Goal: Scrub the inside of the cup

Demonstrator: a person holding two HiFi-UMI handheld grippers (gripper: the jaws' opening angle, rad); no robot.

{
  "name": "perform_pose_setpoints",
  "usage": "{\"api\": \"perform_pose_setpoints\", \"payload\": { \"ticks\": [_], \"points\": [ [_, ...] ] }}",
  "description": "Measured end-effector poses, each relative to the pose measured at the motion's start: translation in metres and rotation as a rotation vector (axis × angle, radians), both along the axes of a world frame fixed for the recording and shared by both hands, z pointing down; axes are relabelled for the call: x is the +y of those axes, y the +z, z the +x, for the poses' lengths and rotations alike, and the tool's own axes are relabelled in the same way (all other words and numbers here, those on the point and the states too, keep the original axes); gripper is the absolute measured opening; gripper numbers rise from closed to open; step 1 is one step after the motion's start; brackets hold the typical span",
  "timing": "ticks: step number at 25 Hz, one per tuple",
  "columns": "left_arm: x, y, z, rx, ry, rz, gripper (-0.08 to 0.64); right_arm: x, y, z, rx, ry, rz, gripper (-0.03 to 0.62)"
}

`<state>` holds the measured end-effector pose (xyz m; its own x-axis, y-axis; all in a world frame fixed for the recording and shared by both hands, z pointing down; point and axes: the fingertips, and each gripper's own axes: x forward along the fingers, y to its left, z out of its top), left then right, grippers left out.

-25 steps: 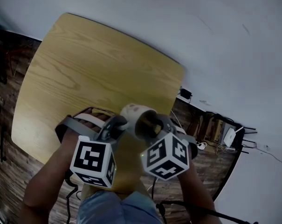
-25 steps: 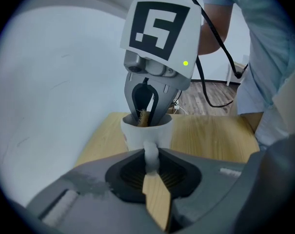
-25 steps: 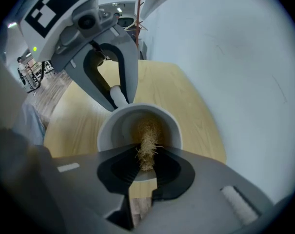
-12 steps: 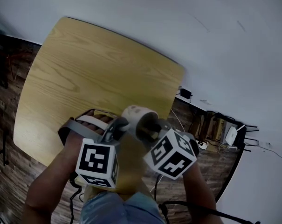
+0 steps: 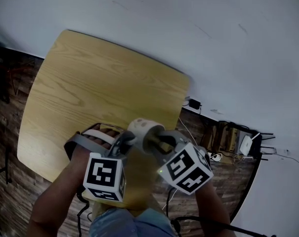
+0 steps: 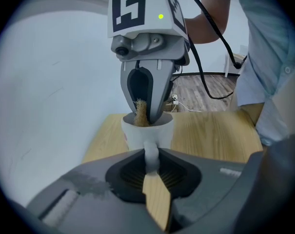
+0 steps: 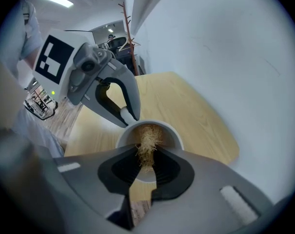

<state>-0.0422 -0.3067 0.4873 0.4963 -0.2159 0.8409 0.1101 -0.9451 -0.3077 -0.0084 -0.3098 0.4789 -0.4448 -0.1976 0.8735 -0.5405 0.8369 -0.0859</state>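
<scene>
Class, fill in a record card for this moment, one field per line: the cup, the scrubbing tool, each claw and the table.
cup: white, one handle, held near the table's front edge
left claw: shut on the cup's handle
right claw: shut on the scrubber
scrubber: straw-coloured fibre tuft, reaching into the cup's open mouth
table: light wood with rounded corners, beside a white wall
task stage: scrubber inside the cup, scrubbing under way
</scene>
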Motion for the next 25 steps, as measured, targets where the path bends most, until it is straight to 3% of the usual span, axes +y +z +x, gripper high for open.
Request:
{"api": "perform_pose_setpoints", "payload": {
  "ticks": [11,19,25],
  "points": [
    [-0.002,0.000,-0.001,0.003,-0.021,-0.004,0.069,-0.002,0.004,0.027,0.030,0.081,0.022,0.057],
    [-0.002,-0.001,0.002,-0.013,-0.010,0.024,0.069,0.020,0.010,0.019,0.025,0.039,-0.031,0.057],
    [0.001,0.002,0.001,-0.024,-0.004,0.023,0.069,0.023,0.000,0.004,-0.033,0.049,-0.029,0.057]
  ]
}}
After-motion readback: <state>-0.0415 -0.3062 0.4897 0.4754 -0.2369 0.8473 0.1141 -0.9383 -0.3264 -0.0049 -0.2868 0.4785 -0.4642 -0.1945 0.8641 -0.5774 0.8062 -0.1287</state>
